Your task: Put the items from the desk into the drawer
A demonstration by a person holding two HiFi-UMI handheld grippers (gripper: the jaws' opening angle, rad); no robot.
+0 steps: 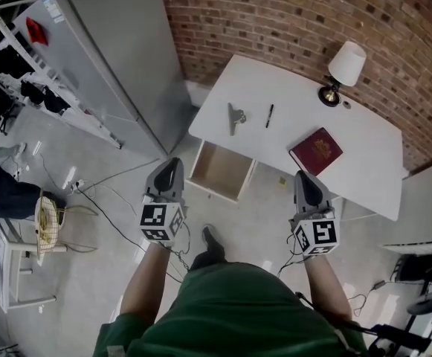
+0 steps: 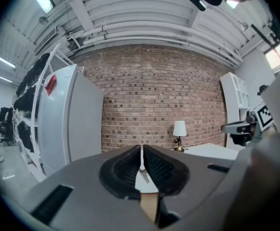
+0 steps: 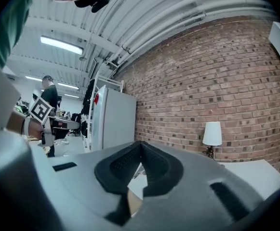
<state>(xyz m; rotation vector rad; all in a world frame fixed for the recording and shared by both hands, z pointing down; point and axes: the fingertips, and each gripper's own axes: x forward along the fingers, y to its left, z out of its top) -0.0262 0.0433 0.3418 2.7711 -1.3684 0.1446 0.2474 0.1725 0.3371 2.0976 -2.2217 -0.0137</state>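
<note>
1. Our left gripper (image 1: 172, 163) has its jaws pressed together with nothing between them. It hangs in front of the desk (image 1: 290, 88), just left of the open drawer (image 1: 220, 171), which looks empty.
2. The metal clip (image 1: 235, 117) lies on the desk beyond the drawer, ahead and to the right of the left gripper. Its long axis runs away from us, and we judge the left hand the nearer one.
3. The black pen (image 1: 270, 115) lies near the clip on its right, not touching it, and also points away from us.
4. The red book (image 1: 316, 150) sits tilted near the desk's front edge, just ahead of our right gripper (image 1: 305, 175), which is likewise closed and empty.
5. The book's gold emblem (image 1: 322, 146) is too small to read, and we find no other legible writing.
</note>
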